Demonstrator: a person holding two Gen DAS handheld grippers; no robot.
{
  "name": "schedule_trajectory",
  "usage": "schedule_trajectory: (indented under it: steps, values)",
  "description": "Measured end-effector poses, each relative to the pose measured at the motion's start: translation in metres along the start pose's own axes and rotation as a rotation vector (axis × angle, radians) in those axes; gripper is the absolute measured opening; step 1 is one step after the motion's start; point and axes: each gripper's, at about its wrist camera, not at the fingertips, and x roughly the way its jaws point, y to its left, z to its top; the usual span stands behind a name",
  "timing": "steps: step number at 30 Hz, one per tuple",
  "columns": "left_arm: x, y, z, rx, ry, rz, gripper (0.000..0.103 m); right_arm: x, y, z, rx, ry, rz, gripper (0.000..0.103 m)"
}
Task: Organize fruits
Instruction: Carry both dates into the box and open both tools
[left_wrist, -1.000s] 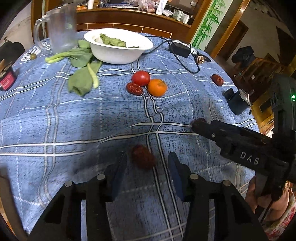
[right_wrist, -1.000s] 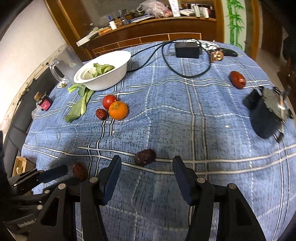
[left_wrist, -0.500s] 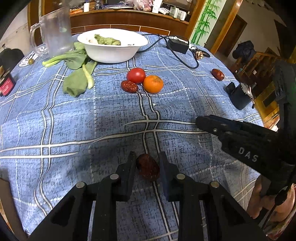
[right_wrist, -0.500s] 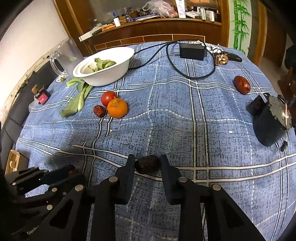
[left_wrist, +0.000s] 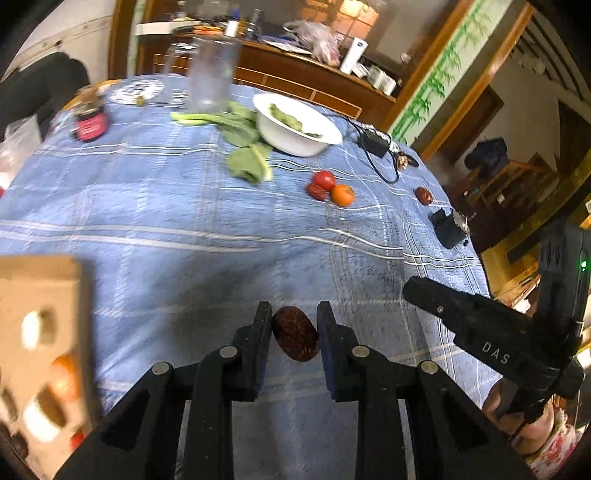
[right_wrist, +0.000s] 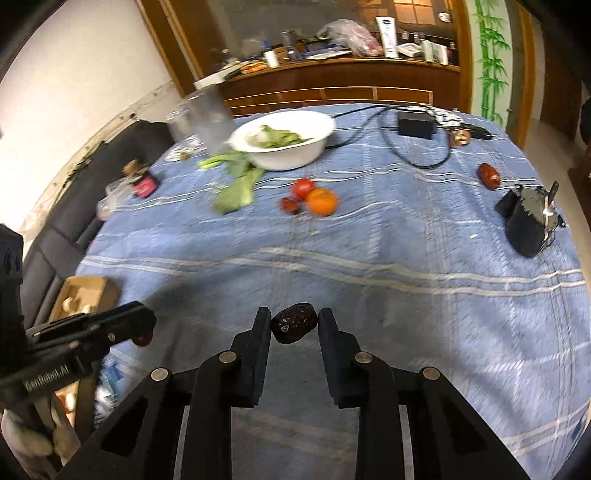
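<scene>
My left gripper (left_wrist: 294, 314) is shut on a dark red date (left_wrist: 295, 338), held above the blue checked tablecloth (left_wrist: 184, 229). My right gripper (right_wrist: 294, 319) is shut on a darker wrinkled date (right_wrist: 294, 322), also lifted off the cloth. Each gripper shows in the other's view: the right one (left_wrist: 417, 291) at the right edge, the left one (right_wrist: 142, 328) at the lower left with its date. Farther back lie a tomato (left_wrist: 324, 180), an orange (left_wrist: 342, 194) and a date (left_wrist: 317, 191) close together. One more date (left_wrist: 423, 195) lies apart at the right.
A cardboard tray with round holes (left_wrist: 40, 332) holding fruit sits at the lower left. A white bowl of greens (left_wrist: 295, 125), loose leaves (left_wrist: 243, 162), a clear jug (left_wrist: 208, 77), a small jar (left_wrist: 88, 122), a black adapter with cable (left_wrist: 375, 144) and a black device (left_wrist: 448, 229) occupy the table.
Both grippers closed on their dates, then lifted them off the cloth and swung left. The cardboard tray has come into view.
</scene>
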Motion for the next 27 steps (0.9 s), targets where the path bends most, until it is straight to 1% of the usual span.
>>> schedule_trajectory:
  steps: [2,3,6,7,11,14,15,18,20,23,27]
  values:
    - [-0.019,0.016,-0.008,-0.014,-0.009,0.013,0.024,-0.003,0.022,-0.007,-0.019,0.006,0.029,0.028]
    - [-0.03,0.026,-0.013,-0.026,-0.012,0.024,0.024,-0.004,0.041,-0.011,-0.039,0.012,0.052,0.028]
    - [-0.063,0.066,-0.029,-0.073,-0.021,0.083,0.024,-0.005,0.089,-0.02,-0.095,0.026,0.113,0.028]
    - [-0.077,0.085,-0.037,-0.102,-0.025,0.11,0.024,-0.004,0.104,-0.023,-0.113,0.033,0.139,0.028]
    - [-0.11,0.143,-0.062,-0.194,-0.019,0.199,0.024,0.003,0.17,-0.034,-0.193,0.066,0.232,0.029]
    - [-0.128,0.175,-0.085,-0.252,-0.011,0.23,0.024,0.014,0.214,-0.048,-0.249,0.113,0.291,0.029]
    - [-0.132,0.183,-0.091,-0.27,-0.008,0.231,0.024,0.019,0.229,-0.055,-0.27,0.133,0.307,0.029]
    - [-0.141,0.199,-0.108,-0.298,0.003,0.231,0.024,0.031,0.258,-0.069,-0.306,0.183,0.335,0.029]
    - [-0.14,0.205,-0.113,-0.307,0.012,0.228,0.024,0.04,0.276,-0.08,-0.335,0.215,0.342,0.029]
    - [-0.135,0.213,-0.116,-0.311,0.03,0.227,0.024,0.05,0.291,-0.091,-0.364,0.243,0.336,0.029]
    - [-0.124,0.213,-0.114,-0.264,0.055,0.254,0.024,0.065,0.299,-0.101,-0.396,0.26,0.297,0.029]
